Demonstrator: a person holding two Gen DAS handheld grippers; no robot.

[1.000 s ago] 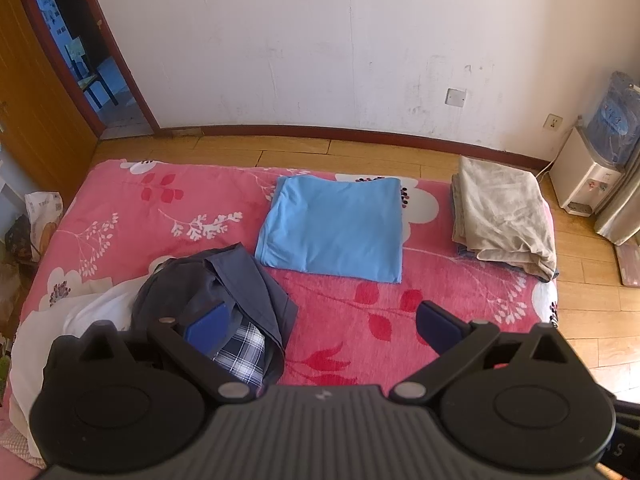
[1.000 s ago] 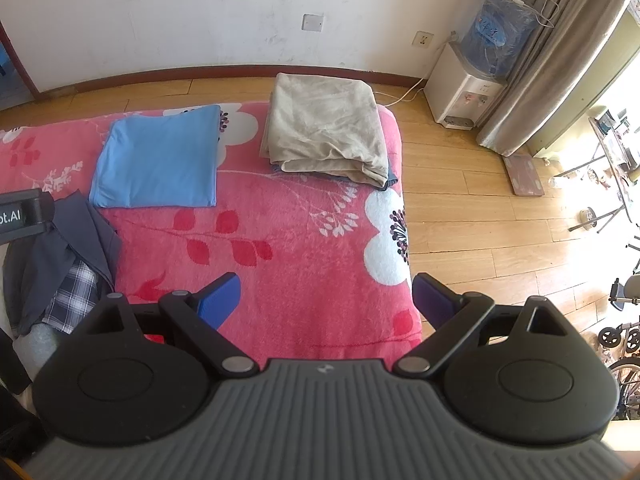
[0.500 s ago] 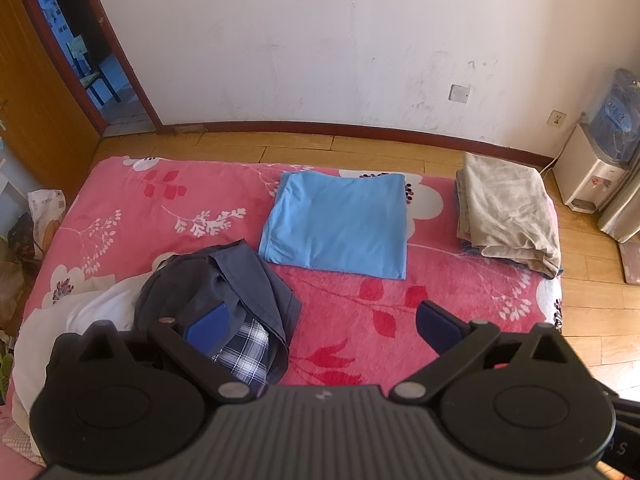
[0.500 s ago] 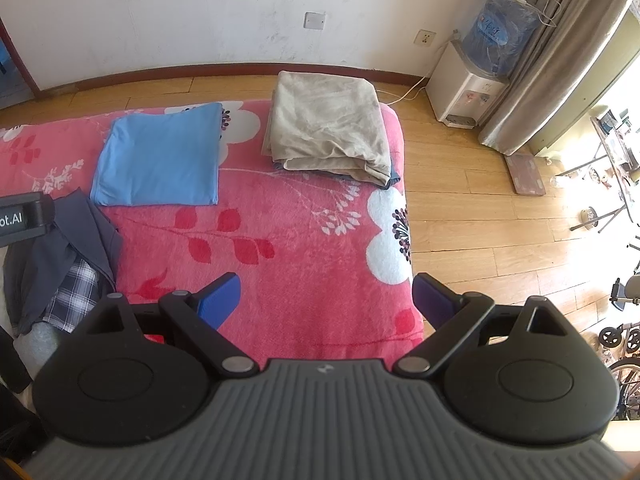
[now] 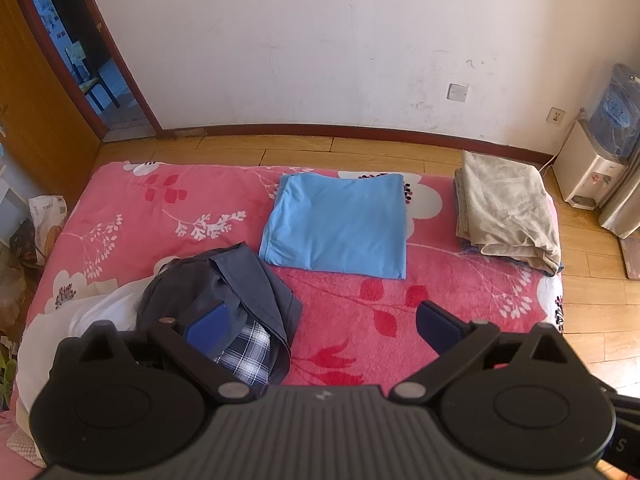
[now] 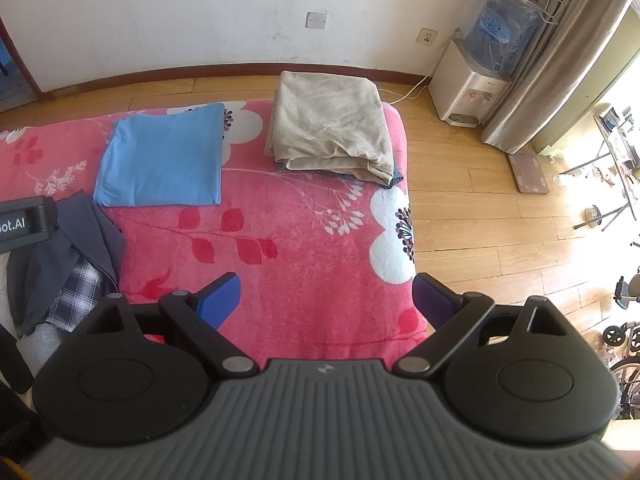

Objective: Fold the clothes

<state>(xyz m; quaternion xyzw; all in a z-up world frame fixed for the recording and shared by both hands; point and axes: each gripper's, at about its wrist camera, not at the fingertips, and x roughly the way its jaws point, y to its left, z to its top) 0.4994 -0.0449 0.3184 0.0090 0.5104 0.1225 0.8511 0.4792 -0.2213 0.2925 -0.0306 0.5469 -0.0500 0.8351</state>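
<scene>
1. Two grippers hang above a pink floral blanket (image 5: 224, 204); we hold both with fingers spread wide apart and nothing between them.
2. Our left gripper (image 5: 320, 320) fills the bottom of the left wrist view. Its left blue pad (image 5: 206, 326) shows in front of a crumpled dark grey garment (image 5: 216, 280) with a plaid lining, at lower left of the frame.
3. We see a white cloth (image 5: 92, 312) just beside that grey garment, toward the left edge.
4. A folded light blue shirt (image 5: 340, 228) lies flat at the middle of the frame, apart from the grey garment.
5. A folded beige stack (image 5: 504, 208) sits at the right end of the blanket, well apart from the blue shirt.
6. Our right gripper (image 6: 326, 300) hovers over the bare lower right part of the blanket, near its edge.
7. In the right wrist view, the grey garment sits at the left edge.
8. A water dispenser (image 6: 480, 76) stands on the wooden floor (image 6: 472, 208) at upper right, beside a curtain (image 6: 560, 48).
</scene>
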